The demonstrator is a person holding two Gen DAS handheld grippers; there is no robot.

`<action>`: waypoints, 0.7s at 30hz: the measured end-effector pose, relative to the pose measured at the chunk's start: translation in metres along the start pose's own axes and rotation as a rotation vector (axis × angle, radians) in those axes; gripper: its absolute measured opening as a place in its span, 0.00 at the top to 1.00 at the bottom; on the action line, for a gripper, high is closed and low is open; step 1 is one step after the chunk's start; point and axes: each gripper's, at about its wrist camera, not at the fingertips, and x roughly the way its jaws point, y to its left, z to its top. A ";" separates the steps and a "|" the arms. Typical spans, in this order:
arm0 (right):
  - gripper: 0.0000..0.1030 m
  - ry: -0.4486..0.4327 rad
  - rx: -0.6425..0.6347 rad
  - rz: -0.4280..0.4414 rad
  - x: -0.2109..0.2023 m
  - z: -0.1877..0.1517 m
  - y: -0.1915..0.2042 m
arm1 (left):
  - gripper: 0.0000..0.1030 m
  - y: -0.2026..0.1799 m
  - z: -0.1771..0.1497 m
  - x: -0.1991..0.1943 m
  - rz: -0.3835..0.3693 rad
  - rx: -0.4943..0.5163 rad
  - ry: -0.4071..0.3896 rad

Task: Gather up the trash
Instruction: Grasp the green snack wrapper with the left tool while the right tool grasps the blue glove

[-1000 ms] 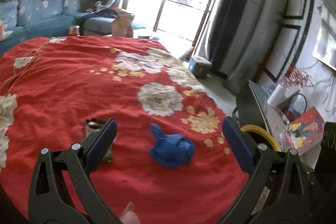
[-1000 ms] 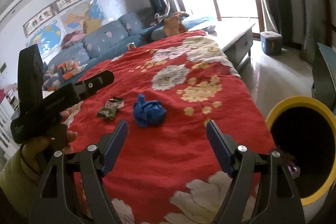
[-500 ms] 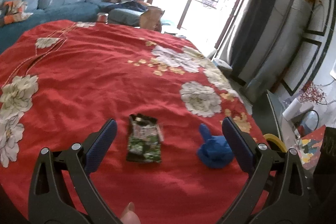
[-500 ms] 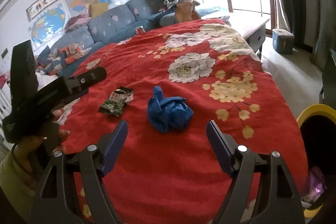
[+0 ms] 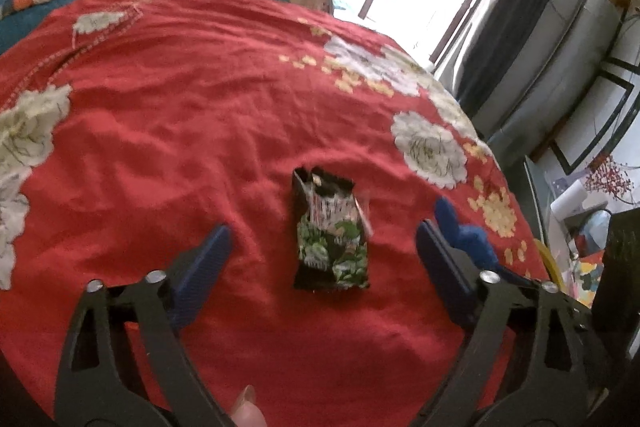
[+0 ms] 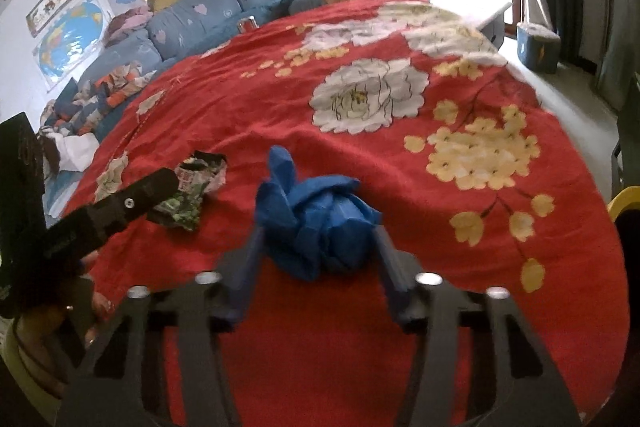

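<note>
On the red bedspread point(image 6: 248, 107), right tool point(image 6: 318, 247) clamps blue glove point(image 6: 316, 223).

A red bedspread point(image 5: 200, 131) printed with white and pale-yellow flowers carries a green, black and white snack wrapper point(image 5: 331, 239); just right of the wrapper lies a crumpled bright blue glove point(image 6: 316, 219). Both grippers show black frames with dark blue pads point(image 5: 204, 267). Beyond the bedspread, a grey-blue sofa point(image 6: 188, 23) with pink hearts
</note>
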 end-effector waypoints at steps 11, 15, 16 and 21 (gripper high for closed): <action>0.91 -0.077 0.003 0.043 -0.035 -0.013 -0.003 | 0.80 -0.008 -0.008 0.009 -0.012 0.034 0.046; 0.91 -0.102 0.017 0.051 -0.053 -0.019 -0.009 | 0.93 -0.014 -0.010 0.007 -0.020 0.060 0.042; 0.91 -0.109 0.021 0.052 -0.058 -0.020 -0.011 | 0.95 -0.016 -0.010 0.006 -0.030 0.068 0.036; 0.91 -0.140 0.037 0.045 -0.084 -0.031 -0.022 | 0.95 -0.033 -0.013 0.000 -0.080 0.109 0.032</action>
